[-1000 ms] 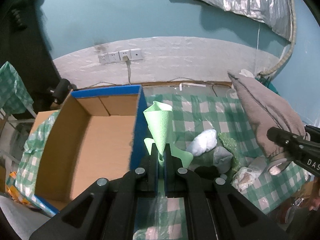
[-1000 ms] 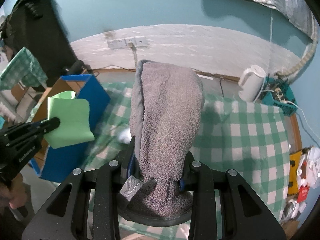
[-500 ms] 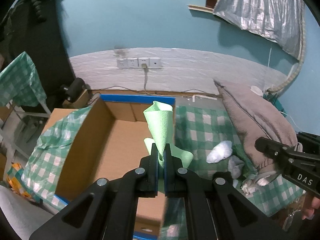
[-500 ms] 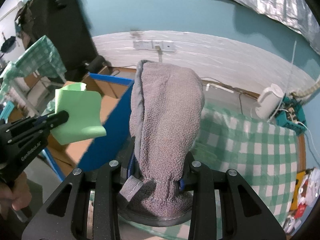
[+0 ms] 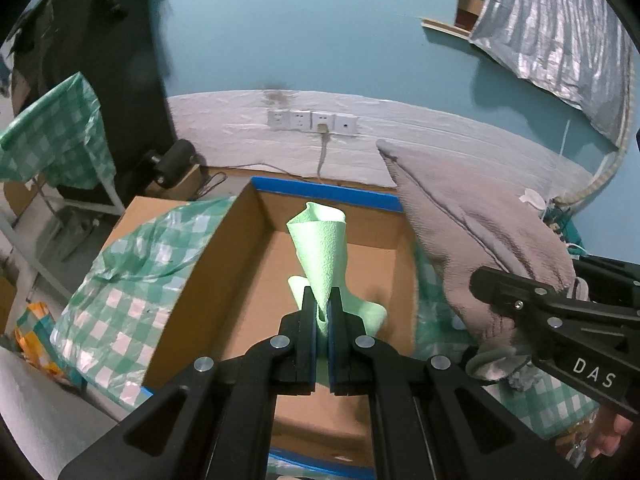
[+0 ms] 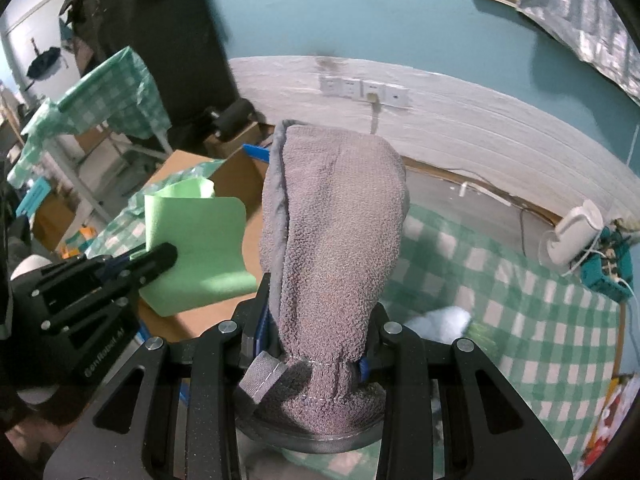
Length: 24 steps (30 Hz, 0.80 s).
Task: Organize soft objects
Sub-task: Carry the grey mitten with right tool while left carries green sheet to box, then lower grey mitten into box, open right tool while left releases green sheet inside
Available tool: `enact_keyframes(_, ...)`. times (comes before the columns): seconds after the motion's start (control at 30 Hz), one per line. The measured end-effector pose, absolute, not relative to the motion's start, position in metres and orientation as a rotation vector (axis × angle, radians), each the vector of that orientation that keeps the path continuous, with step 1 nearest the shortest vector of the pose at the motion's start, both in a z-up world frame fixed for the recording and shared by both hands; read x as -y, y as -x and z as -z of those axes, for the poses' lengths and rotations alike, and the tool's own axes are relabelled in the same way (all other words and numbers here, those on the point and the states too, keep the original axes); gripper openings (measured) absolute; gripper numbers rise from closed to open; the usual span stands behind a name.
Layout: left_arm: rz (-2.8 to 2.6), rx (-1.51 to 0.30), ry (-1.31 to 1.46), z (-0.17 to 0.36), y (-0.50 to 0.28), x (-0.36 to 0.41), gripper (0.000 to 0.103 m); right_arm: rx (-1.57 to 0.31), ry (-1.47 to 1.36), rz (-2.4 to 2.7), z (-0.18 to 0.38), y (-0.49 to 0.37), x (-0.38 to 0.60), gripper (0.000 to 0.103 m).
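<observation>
My left gripper point(image 5: 322, 300) is shut on a light green cloth point(image 5: 322, 252) and holds it above the open cardboard box point(image 5: 232, 256) with blue edges. The green cloth point(image 6: 196, 240) and left gripper point(image 6: 160, 258) also show in the right wrist view. My right gripper point(image 6: 316, 308) is shut on a grey towel point(image 6: 336, 220), held upright beside the box's right wall. The grey towel point(image 5: 480, 216) and right gripper point(image 5: 488, 280) show at right in the left wrist view.
A green checked tablecloth point(image 6: 500, 280) covers the table, with a white soft lump point(image 6: 440, 322) on it. A white kettle point(image 6: 572, 236) and teal basket point(image 6: 608, 272) stand at the far right. A checked plastic sheet point(image 5: 132, 264) drapes the box's left side.
Both grippers moved left from over the table. The green cloth now hangs over the box's inside, and the grey towel has come up to the box's right wall.
</observation>
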<state>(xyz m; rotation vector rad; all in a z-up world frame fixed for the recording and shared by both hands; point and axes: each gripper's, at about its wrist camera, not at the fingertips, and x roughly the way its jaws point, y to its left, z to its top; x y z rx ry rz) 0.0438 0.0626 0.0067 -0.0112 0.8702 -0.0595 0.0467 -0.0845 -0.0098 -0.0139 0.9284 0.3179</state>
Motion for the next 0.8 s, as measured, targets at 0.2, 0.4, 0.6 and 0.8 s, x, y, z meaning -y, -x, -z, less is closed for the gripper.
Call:
enact_keyframes(0.2,0.021,-0.899,0.031,0.006,-0.051,-0.089,0.004,-0.960,0.040,-0.351,0.019,-0.061,0.049,0.032)
enact_keyframes(0.4,-0.026,-0.925,0.040,0.018,-0.057,-0.108,0.004,-0.999,0.063,-0.370,0.033,-0.074,0.025,0.032)
enact_keyframes(0.6,-0.049,-0.957,0.062,0.027,-0.061,-0.123,0.004,-1.024,0.085,-0.384,0.041,-0.086,0.005,0.032)
enact_keyframes(0.8,-0.063,-0.983,0.070,0.035,-0.069,-0.128,0.004,-1.048,0.091,-0.405,0.050,-0.098,-0.011,0.043)
